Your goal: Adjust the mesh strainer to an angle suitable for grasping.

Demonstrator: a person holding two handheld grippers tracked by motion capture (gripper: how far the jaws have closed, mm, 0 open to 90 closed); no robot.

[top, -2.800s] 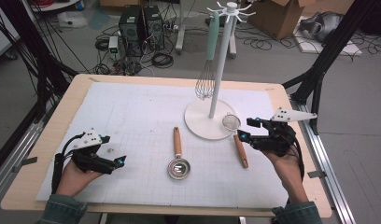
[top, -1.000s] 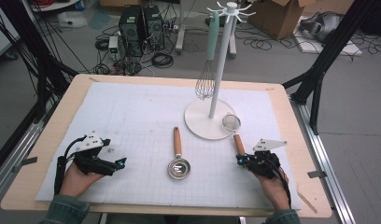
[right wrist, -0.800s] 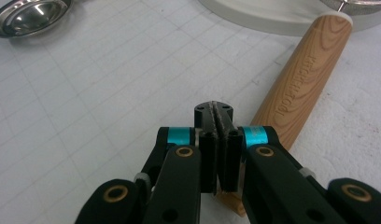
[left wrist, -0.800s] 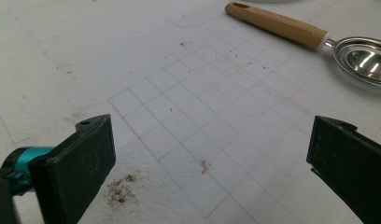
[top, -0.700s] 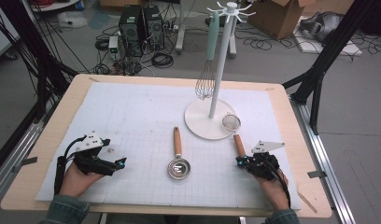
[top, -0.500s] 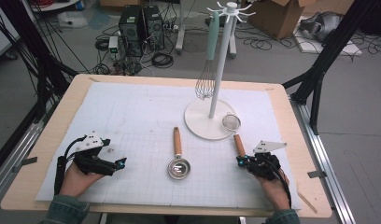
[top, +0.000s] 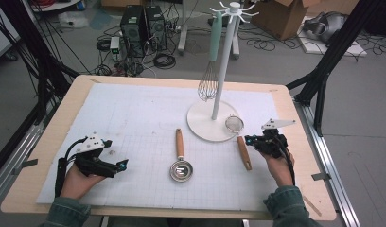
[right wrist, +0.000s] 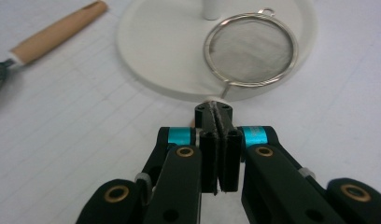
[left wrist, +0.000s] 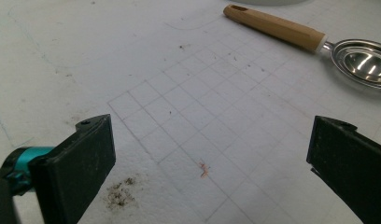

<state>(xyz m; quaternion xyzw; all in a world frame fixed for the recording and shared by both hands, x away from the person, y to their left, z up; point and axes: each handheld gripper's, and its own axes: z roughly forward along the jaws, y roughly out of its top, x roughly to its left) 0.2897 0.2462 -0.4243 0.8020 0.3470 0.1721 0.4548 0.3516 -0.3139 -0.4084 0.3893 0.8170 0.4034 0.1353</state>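
The right hand-held gripper (top: 250, 140) sits at the right of the high view, its jaws pressed together with nothing between them; in its own view (right wrist: 219, 116) the closed tips point at the top of the strainer's wooden handle. A second ago this hand lay lower and nearer the desk's front edge, so it has crept up toward the strainer (top: 234, 124), whose mesh bowl rests on the rim of the white stand base (top: 200, 124) and whose handle (top: 244, 152) lies on the paper. That suggests a grasp is being lined up, though the jaws would first have to part.

The left hand-held gripper (top: 121, 165), at lower left, has stayed put with jaws wide apart over bare grid paper (left wrist: 198, 135). Beyond it lies a spoon (top: 180, 163). A whisk (top: 209, 82) hangs from the stand.
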